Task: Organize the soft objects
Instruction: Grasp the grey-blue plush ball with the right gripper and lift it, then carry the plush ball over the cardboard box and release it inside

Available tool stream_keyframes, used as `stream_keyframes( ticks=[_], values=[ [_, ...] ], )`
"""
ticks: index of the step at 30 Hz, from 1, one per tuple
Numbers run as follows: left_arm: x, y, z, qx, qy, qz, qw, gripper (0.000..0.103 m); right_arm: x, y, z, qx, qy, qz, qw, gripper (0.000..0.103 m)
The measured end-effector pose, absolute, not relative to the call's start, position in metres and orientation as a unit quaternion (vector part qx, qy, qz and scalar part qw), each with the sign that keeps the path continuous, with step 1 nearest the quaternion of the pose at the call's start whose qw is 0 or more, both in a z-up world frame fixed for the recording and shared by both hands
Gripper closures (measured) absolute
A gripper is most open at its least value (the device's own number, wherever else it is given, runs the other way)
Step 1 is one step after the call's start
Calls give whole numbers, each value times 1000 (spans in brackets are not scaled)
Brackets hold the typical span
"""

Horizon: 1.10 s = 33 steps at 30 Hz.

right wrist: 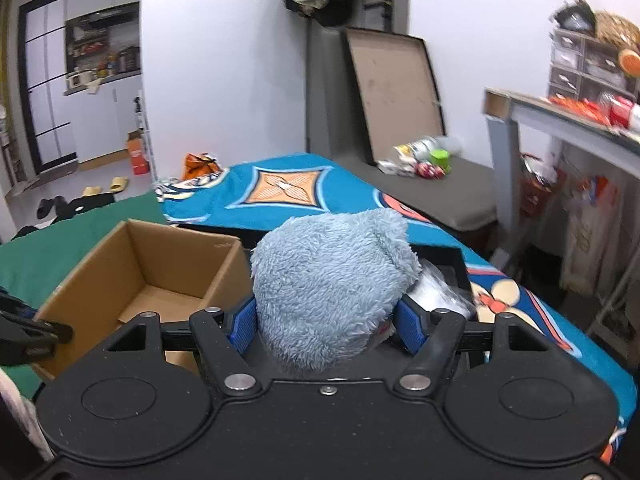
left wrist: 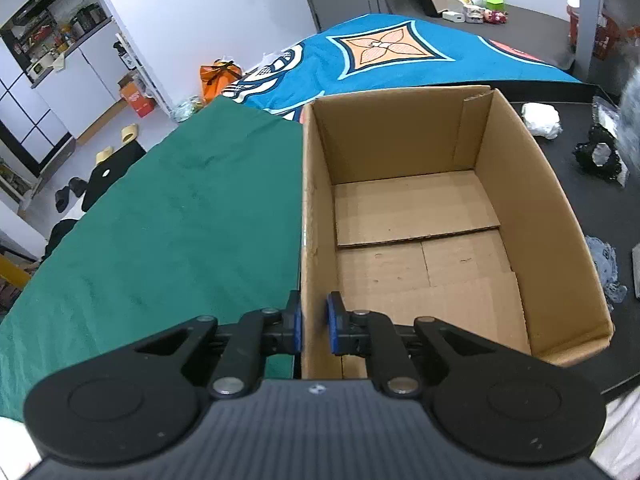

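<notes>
Left gripper [left wrist: 315,326]: your pads clamp the cardboard box [left wrist: 516,184] wall.
Right gripper [right wrist: 326,322]: you're gripping the fluffy blue plush [right wrist: 332,280].

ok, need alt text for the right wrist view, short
The right gripper is shut on a fluffy grey-blue plush, held up in front of the camera. To its left an open cardboard box stands with nothing visible inside, the left gripper at its near wall. Behind lies a blue patterned blanket.
</notes>
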State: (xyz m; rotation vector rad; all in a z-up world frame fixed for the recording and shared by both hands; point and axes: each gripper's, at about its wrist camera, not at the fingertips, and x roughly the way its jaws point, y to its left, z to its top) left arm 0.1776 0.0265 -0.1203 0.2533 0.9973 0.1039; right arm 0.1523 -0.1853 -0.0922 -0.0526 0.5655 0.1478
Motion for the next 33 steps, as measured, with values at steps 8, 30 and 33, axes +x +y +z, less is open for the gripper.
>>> stream_keyframes(
  ticks=[8, 30, 33],
  values=[
    [179, 34, -120, 104, 479, 38, 871, 92, 158, -152, -84, -42, 272, 104, 956, 35],
    [184, 57, -119, 37, 488, 64, 870, 90, 191, -94, -88, -82, 293, 185, 935, 28],
    [184, 55, -119, 43, 487, 66, 870, 90, 189, -91, -91, -97, 296, 184, 932, 27]
  ],
)
